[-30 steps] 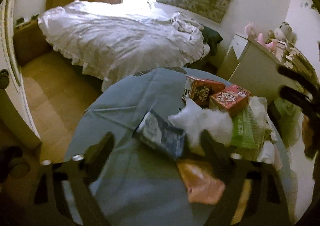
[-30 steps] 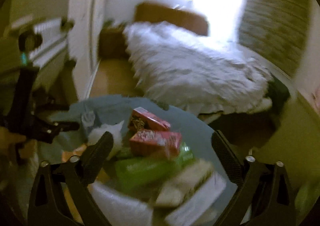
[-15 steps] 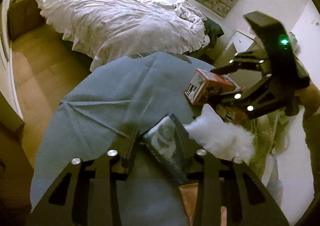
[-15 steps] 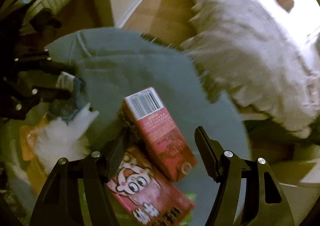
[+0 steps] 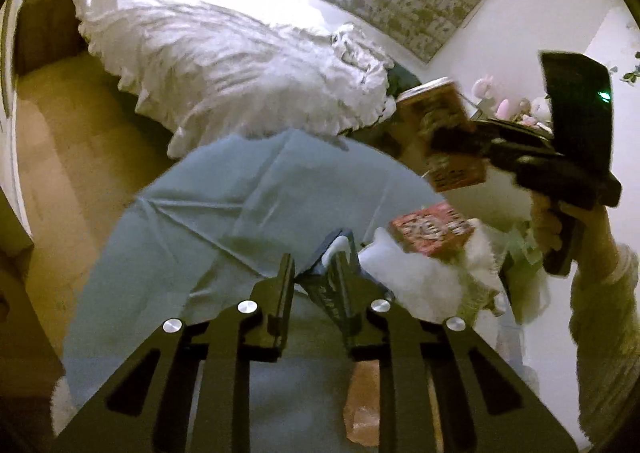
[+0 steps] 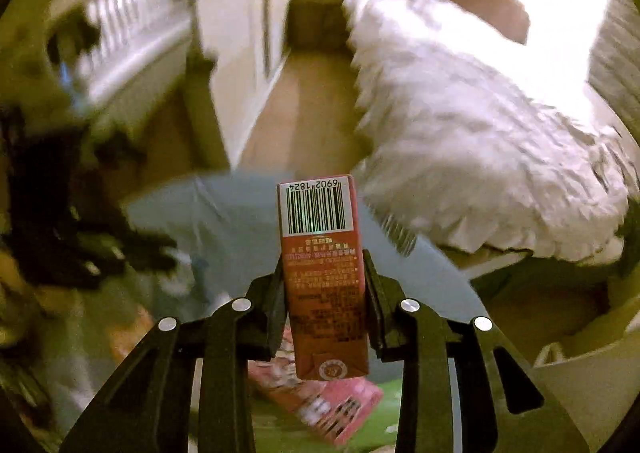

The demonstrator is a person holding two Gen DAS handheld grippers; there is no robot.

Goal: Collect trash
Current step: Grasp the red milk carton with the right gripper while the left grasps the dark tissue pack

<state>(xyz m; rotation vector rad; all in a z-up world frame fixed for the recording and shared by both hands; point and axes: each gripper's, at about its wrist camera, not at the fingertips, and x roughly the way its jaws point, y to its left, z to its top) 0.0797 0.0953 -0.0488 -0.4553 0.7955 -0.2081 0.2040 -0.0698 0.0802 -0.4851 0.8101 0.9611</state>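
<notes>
My left gripper (image 5: 316, 273) is shut on a dark blue packet (image 5: 325, 289) at the table's blue cloth (image 5: 208, 237). My right gripper (image 6: 324, 273) is shut on a red drink carton (image 6: 322, 273) and holds it up above the table; the carton also shows in the left wrist view (image 5: 444, 137), lifted at the right. A second red carton (image 5: 430, 227) lies on crumpled white tissue (image 5: 416, 277); it also shows below the held carton in the right wrist view (image 6: 320, 409). An orange wrapper (image 5: 362, 401) lies near my left fingers.
A bed with a white ruffled cover (image 5: 224, 57) stands beyond the table. Wooden floor (image 5: 72, 141) lies to the left. A green wrapper (image 6: 376, 417) sits under the trash pile. A white cabinet (image 6: 592, 373) stands at the right.
My right gripper shut on the red carton and lifted it off the table. My left gripper closed tighter on the blue packet.
</notes>
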